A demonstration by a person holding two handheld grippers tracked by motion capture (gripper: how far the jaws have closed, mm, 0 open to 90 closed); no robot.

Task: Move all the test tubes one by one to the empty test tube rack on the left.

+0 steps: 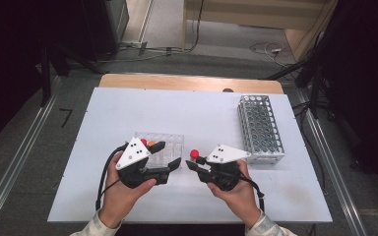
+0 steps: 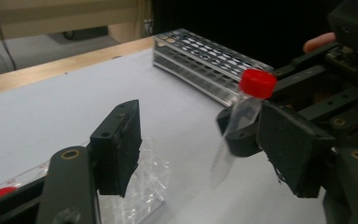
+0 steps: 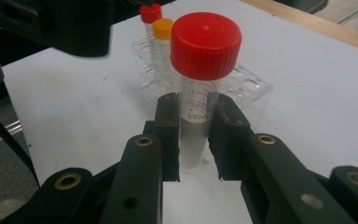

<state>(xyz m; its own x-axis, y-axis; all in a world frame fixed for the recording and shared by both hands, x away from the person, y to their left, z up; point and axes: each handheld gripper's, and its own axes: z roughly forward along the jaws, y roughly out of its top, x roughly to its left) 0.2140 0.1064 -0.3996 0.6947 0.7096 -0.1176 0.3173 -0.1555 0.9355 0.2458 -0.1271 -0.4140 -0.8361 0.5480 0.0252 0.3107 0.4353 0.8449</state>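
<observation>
A clear plastic tube with a red screw cap (image 3: 200,84) stood upright between the jaws of the right hand-held gripper (image 3: 193,135), which were clamped on its body just below the cap, above the white worktop (image 1: 128,105). The left hand-held gripper (image 1: 170,155), jaws partly apart and holding nothing, faced it from nearby, beside a clear plastic rack (image 1: 170,142) carrying a red-capped tube (image 3: 150,18) and an orange-capped tube (image 3: 163,35). A metal mesh rack (image 1: 260,127) lay farther right.
</observation>
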